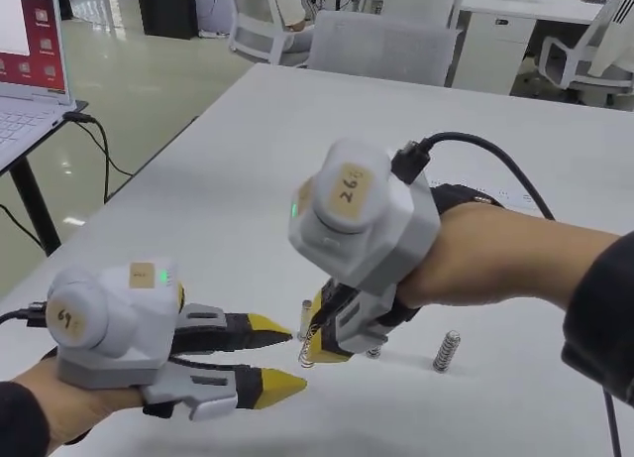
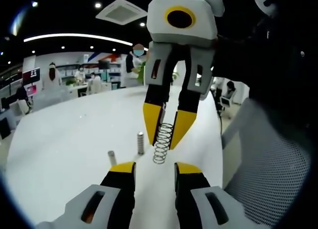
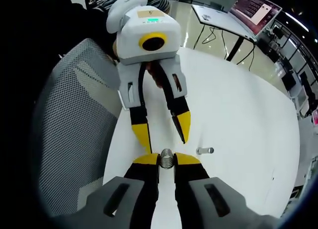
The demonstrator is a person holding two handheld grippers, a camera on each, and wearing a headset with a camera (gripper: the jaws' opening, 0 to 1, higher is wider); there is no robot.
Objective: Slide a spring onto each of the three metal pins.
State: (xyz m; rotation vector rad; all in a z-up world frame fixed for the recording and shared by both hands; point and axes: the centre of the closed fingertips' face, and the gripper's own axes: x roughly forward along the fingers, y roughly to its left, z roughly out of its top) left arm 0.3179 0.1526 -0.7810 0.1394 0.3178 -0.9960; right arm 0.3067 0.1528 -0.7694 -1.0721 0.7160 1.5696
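My right gripper is shut on a steel spring, holding it tilted just above the white table. In the left gripper view that spring hangs between the right gripper's yellow fingertips. Two bare metal pins stand to its left; one pin rises right behind the held spring. A second spring stands upright to the right; whether a pin is inside it I cannot tell. My left gripper is open and empty, pointing at the right one from the left. The spring's end shows between the right jaws.
The white table stretches far back. A black cable runs from the right gripper over the forearm. A laptop sits on a side stand at far left, and office chairs stand beyond the table's far edge.
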